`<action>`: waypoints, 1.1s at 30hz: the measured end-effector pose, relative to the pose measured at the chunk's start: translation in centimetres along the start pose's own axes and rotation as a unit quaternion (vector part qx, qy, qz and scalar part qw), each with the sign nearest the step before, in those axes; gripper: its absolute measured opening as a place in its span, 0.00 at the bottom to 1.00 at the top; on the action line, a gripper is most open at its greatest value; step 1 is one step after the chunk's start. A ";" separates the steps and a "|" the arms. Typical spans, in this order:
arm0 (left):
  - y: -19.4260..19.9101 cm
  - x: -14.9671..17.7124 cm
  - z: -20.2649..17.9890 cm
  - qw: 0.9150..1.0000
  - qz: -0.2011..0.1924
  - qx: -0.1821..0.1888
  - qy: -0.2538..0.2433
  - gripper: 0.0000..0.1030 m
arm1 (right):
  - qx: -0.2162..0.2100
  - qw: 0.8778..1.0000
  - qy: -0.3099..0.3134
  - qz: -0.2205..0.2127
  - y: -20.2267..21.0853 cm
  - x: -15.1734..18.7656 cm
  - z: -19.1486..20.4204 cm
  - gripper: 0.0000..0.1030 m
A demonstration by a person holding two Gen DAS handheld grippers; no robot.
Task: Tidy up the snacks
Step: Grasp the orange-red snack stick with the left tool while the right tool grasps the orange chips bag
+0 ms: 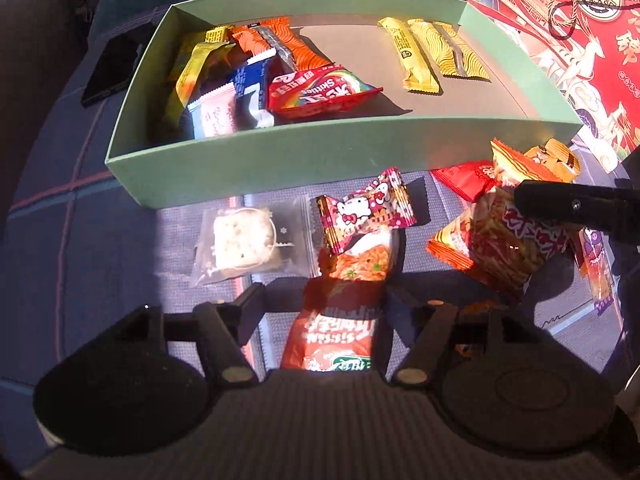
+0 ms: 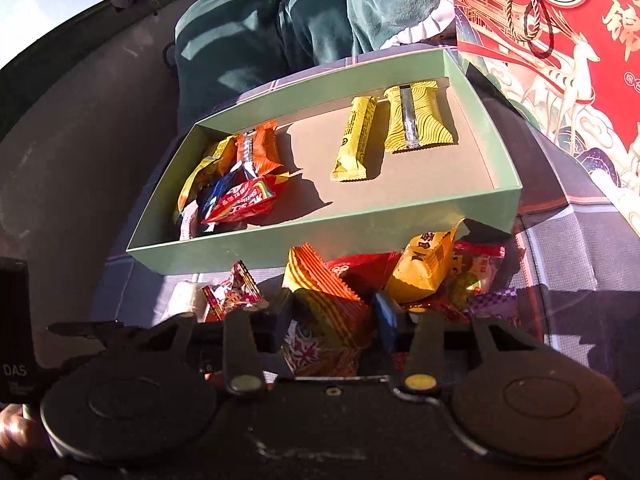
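A shallow green box (image 1: 280,160) lies on the blue checked cloth, holding a heap of packets at its left and two yellow bars (image 1: 432,52) at its right. In front of it lie loose snacks. My left gripper (image 1: 328,300) stands open around a red noodle-snack packet (image 1: 340,320), with a gap showing at the left finger. My right gripper (image 2: 332,320) is shut on an orange striped packet (image 2: 328,300) in the pile; one of its fingers (image 1: 560,204) lies across that packet (image 1: 508,240) in the left wrist view.
A pink cat-print candy (image 1: 364,208) and a white cake in clear wrap (image 1: 240,240) lie beside the red packet. A large red gift box (image 1: 580,40) stands at the right. A dark phone (image 1: 112,68) lies left of the box. A person in green clothing (image 2: 300,12) sits behind.
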State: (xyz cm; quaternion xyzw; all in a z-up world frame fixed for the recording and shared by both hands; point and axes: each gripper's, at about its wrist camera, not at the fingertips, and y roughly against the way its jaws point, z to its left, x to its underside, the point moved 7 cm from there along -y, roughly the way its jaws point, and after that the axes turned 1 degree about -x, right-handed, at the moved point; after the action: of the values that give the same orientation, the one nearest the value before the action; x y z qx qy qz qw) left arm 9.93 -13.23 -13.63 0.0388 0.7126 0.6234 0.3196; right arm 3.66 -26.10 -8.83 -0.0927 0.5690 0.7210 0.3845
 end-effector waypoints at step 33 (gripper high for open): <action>2.7 2.1 -0.9 0.999 -0.009 0.029 -0.012 0.21 | -0.018 0.999 -0.008 0.034 0.4 3.3 0.0 0.30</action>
State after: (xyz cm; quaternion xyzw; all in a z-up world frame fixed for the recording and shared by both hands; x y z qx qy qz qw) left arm 6.89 -12.42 -11.99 0.0485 0.7267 0.5993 0.3322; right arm 1.15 -24.64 -10.44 -0.0742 0.5554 0.7446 0.3628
